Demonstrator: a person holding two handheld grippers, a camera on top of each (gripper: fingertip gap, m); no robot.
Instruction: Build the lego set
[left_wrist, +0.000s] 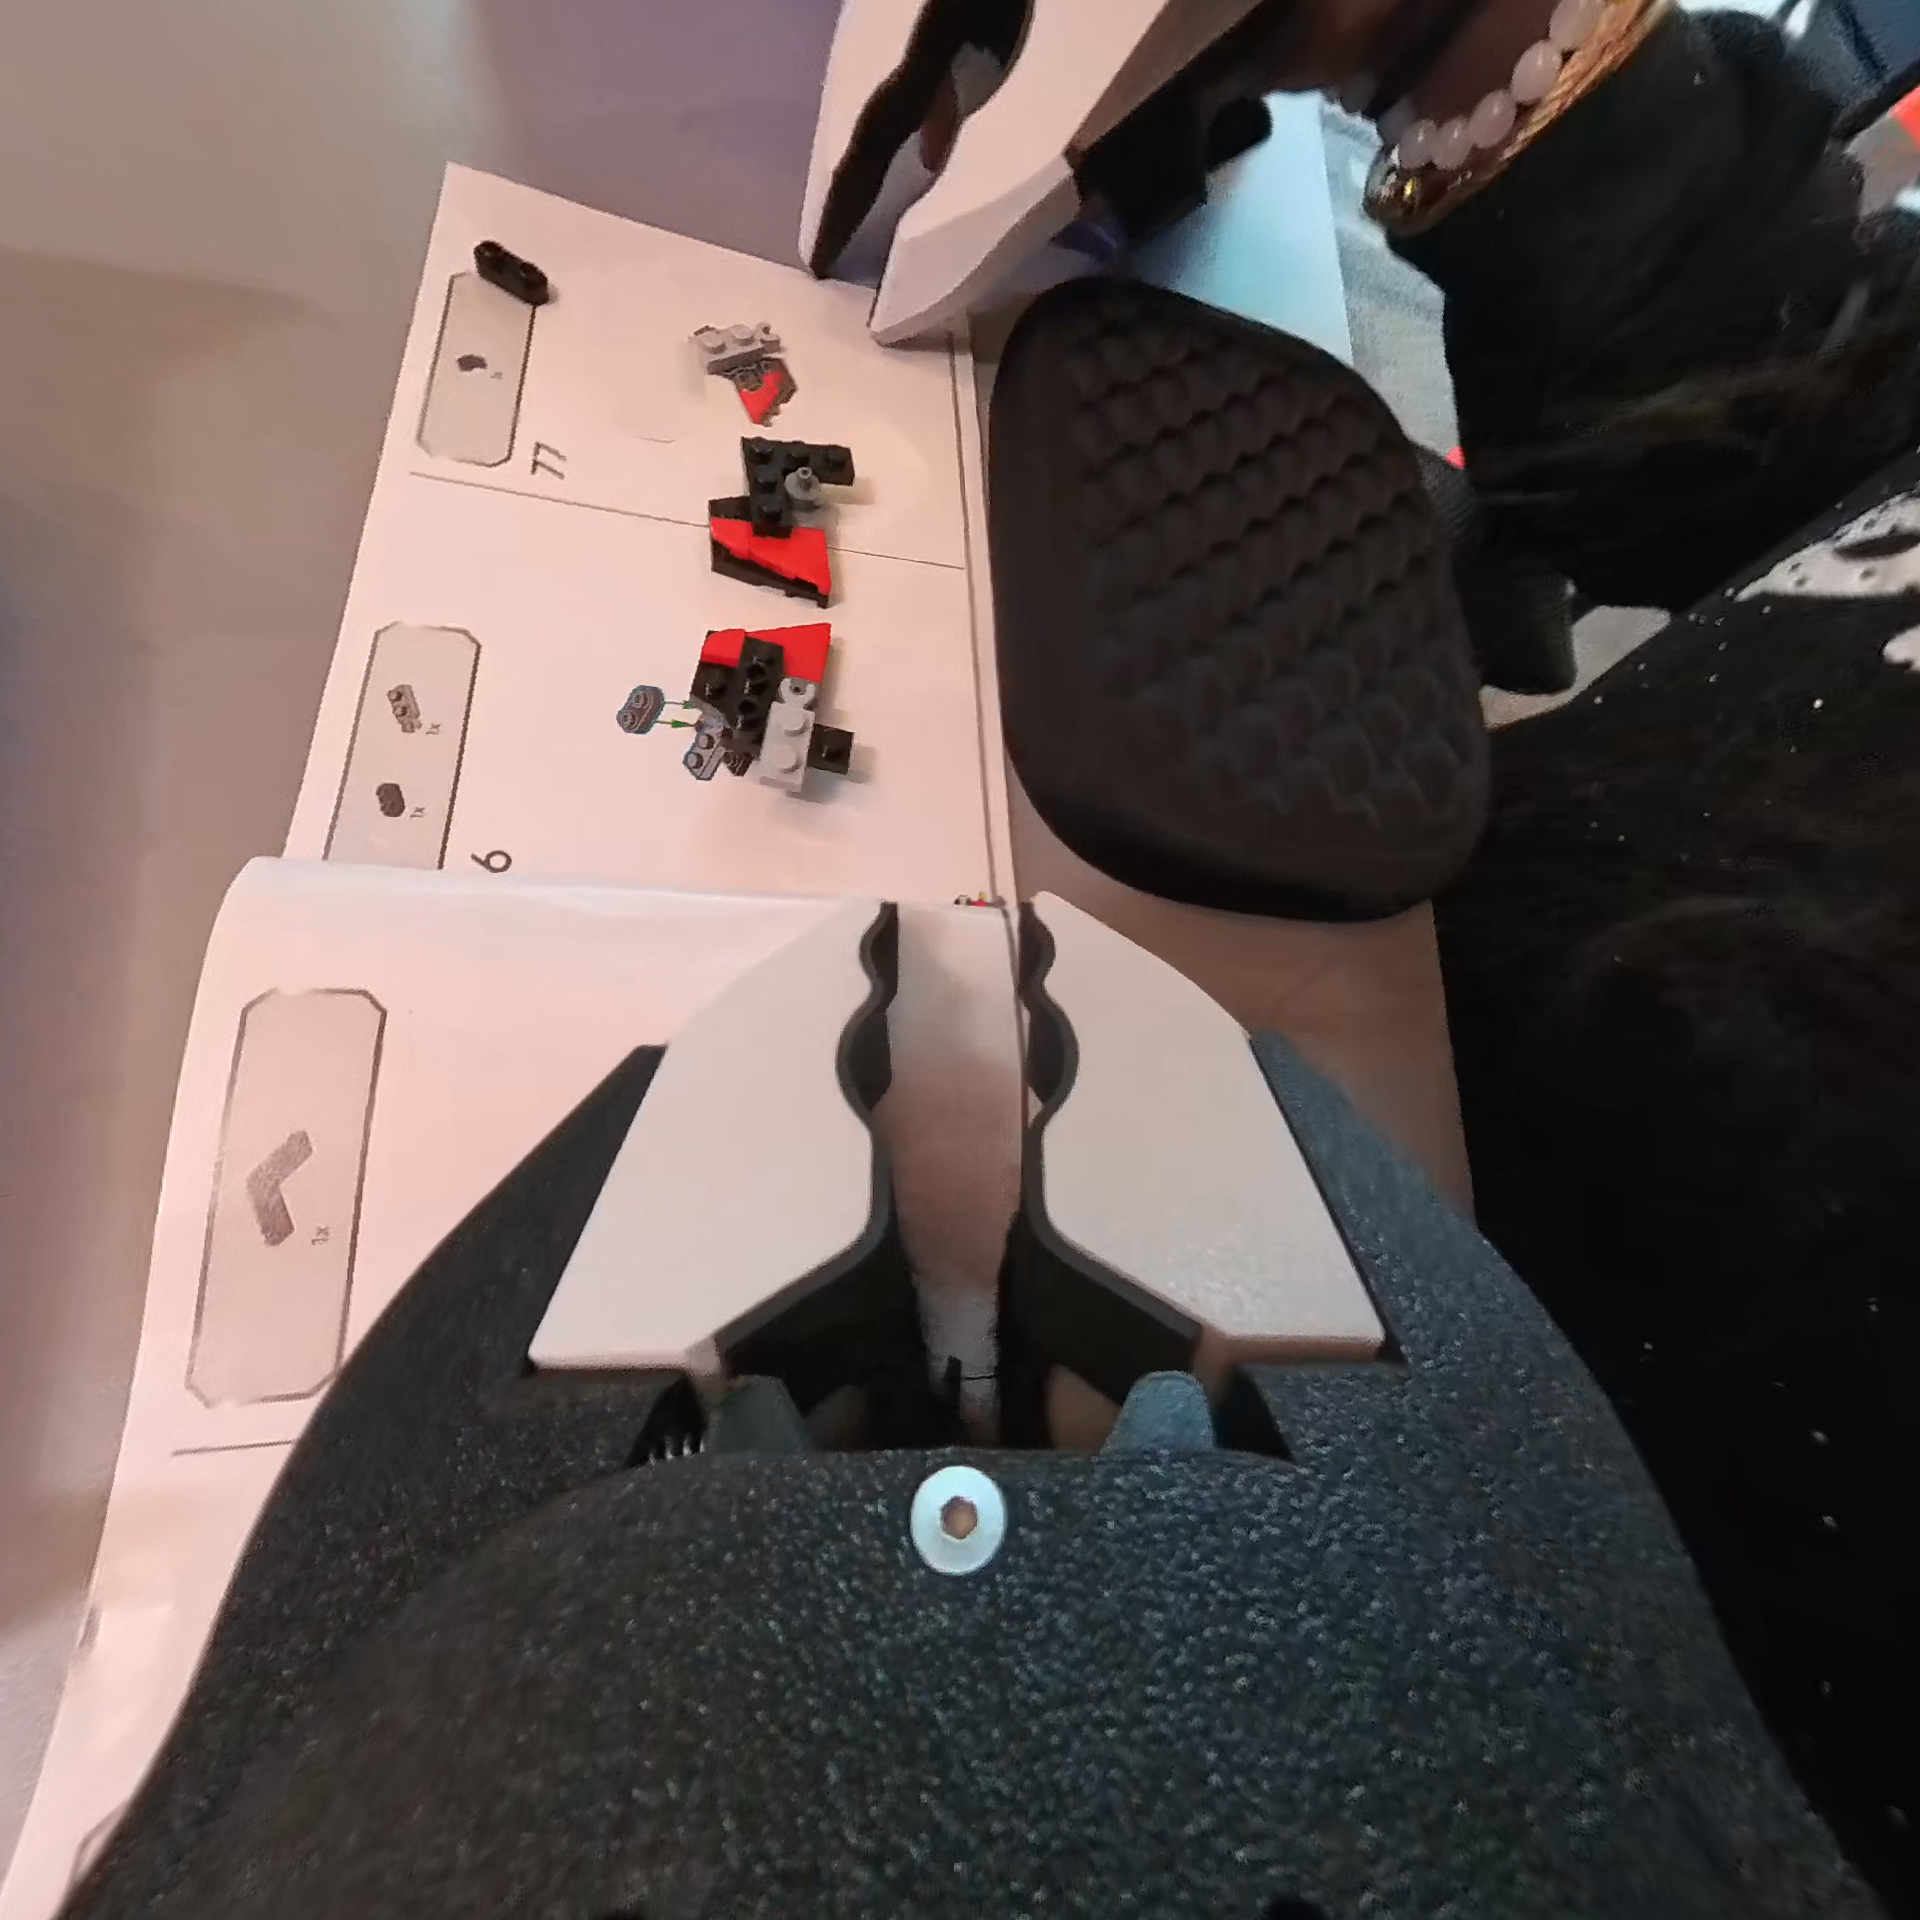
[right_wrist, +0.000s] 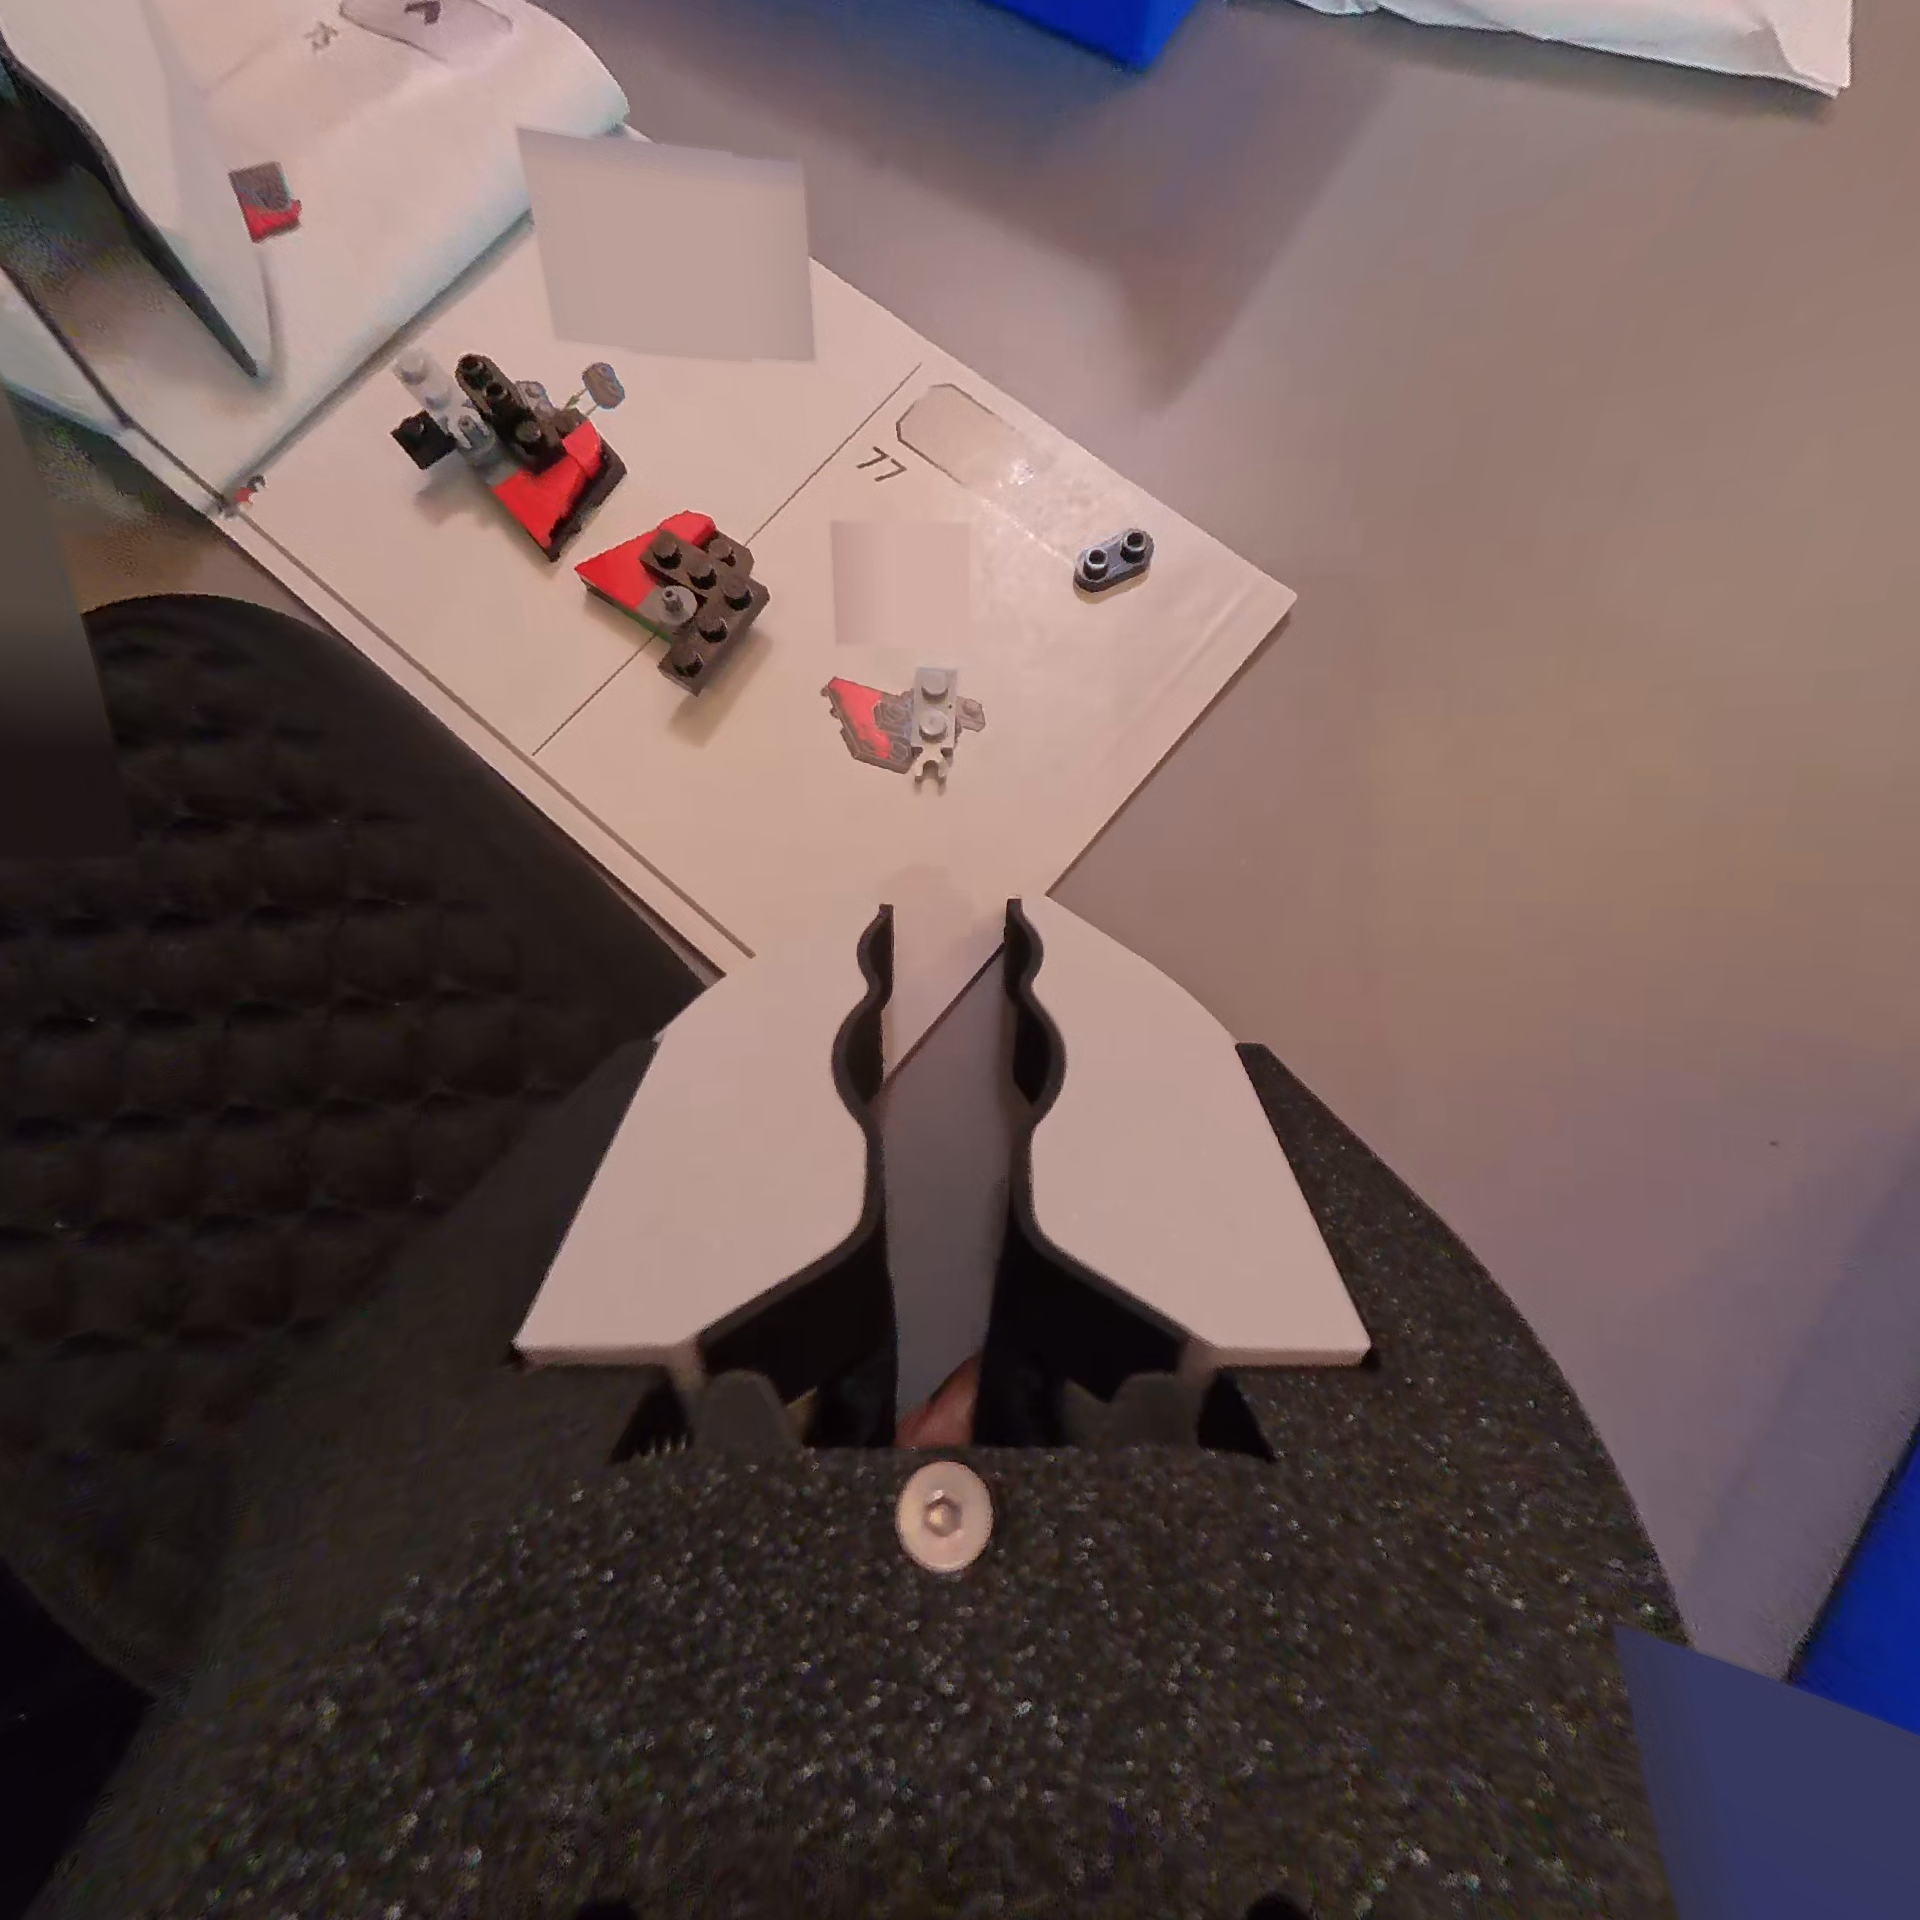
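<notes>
Both grippers sitting w/ jaws slightly apart, nothing between them; left gripper (left_wrist: 956, 925) resting at booklet (left_wrist: 582, 665) edge, red-black lego build (left_wrist: 774, 525) lying ahead on page; right gripper (right_wrist: 948, 920) hovering near page corner, small black plate (right_wrist: 1114, 557) lying ahead-right, apart from it.

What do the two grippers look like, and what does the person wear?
Each gripper, left gripper and right gripper, has pale grey fingers with wavy black inner pads, on a speckled black body with a silver screw. A pale bead bracelet and a black sleeve show.
</notes>
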